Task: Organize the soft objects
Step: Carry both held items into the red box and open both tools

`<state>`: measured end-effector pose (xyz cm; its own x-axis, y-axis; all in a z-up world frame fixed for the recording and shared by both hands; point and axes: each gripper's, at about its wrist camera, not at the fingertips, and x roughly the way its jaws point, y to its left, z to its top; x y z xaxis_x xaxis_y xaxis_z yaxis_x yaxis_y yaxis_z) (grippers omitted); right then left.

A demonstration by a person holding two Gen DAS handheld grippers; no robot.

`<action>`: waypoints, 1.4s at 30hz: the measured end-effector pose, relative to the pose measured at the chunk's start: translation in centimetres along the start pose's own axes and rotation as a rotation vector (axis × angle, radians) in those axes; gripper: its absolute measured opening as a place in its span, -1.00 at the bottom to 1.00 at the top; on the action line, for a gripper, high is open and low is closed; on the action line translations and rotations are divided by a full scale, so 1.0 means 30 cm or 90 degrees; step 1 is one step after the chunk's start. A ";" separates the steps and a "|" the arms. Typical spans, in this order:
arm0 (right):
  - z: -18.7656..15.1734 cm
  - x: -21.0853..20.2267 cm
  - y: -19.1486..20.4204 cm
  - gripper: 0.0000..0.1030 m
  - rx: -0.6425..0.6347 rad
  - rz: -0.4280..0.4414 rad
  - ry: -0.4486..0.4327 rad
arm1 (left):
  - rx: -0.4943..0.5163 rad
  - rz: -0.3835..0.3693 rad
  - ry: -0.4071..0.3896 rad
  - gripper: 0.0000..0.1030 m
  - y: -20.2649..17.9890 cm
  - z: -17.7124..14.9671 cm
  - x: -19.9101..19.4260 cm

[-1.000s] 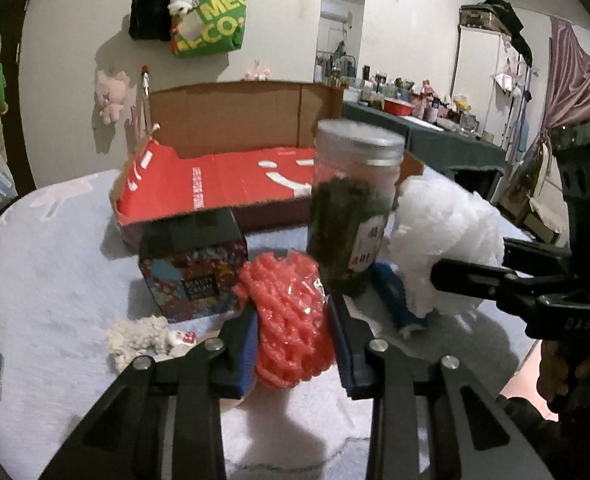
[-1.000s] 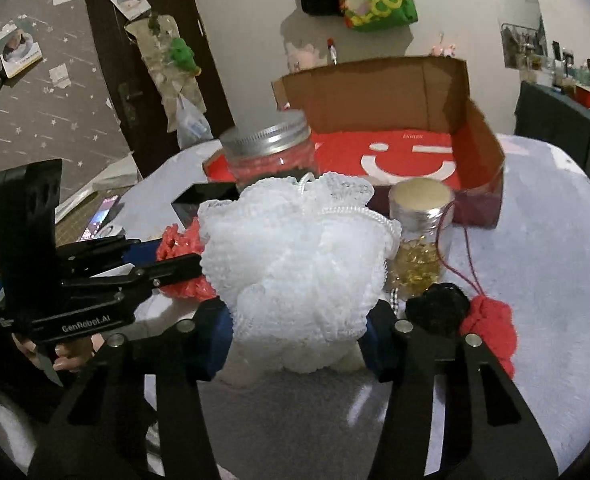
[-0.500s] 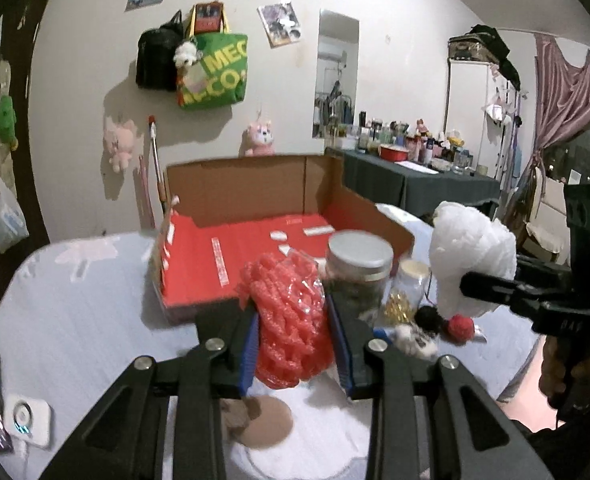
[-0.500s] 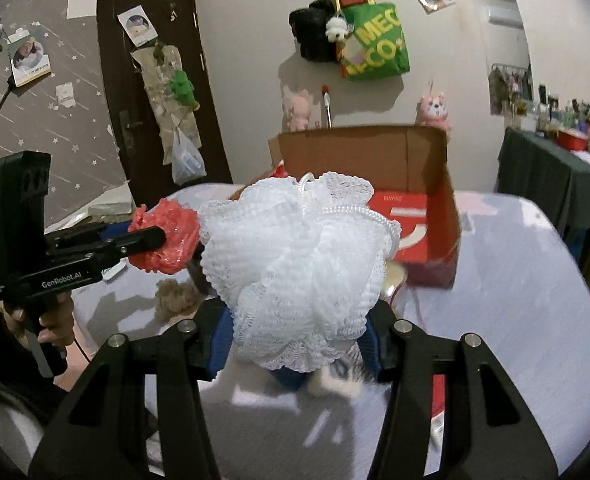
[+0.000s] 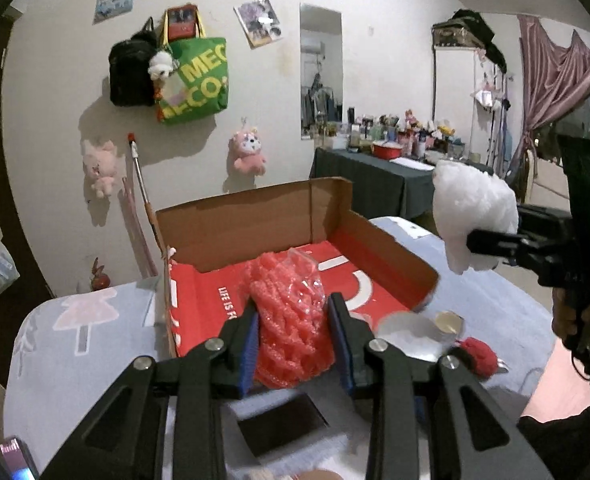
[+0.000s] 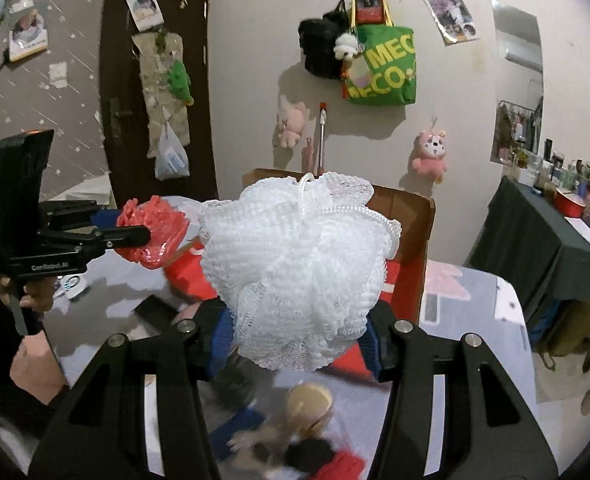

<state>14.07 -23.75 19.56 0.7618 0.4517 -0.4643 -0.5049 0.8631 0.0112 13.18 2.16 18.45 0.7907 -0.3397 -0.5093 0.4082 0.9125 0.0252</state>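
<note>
My left gripper (image 5: 295, 340) is shut on a red bumpy soft bundle wrapped in clear plastic (image 5: 289, 320), held in the air above the table. Behind it lies the open cardboard box with a red inside (image 5: 387, 256). My right gripper (image 6: 299, 332) is shut on a white mesh bath pouf (image 6: 299, 268), also lifted, in front of the same box (image 6: 411, 240). In the left wrist view the pouf (image 5: 473, 216) hangs at the right. The right wrist view shows the red bundle (image 6: 153, 230) at the left in the left gripper (image 6: 147, 236).
Below on the grey patterned cloth (image 5: 83, 344) stand jars with round lids (image 5: 409, 334), a red knitted thing (image 5: 479, 356), a black phone (image 5: 281, 426) and a dark-lidded jar (image 6: 235, 380). A dark table with many small things (image 5: 379, 184) stands at the back right.
Both grippers have risen from the table with their loads. The jars and small box that stood right behind them now lie below, and the open box's inside shows.
</note>
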 end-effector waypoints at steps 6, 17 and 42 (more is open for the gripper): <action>0.116 0.257 -0.131 -0.02 0.021 0.000 0.086 | -0.010 -0.021 0.056 -0.32 0.079 0.093 0.186; 0.157 0.767 -0.293 -0.02 0.092 -0.006 0.256 | -0.020 -0.049 0.164 -0.30 0.121 0.167 0.604; 0.061 1.098 -0.405 0.21 0.125 -0.062 0.397 | -0.099 0.006 0.266 -0.02 0.223 0.103 0.924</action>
<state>46.05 -18.95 5.74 0.3921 0.2055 -0.8967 -0.3177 0.9450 0.0776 39.25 -1.86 7.16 0.5287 -0.2399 -0.8142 0.3036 0.9492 -0.0825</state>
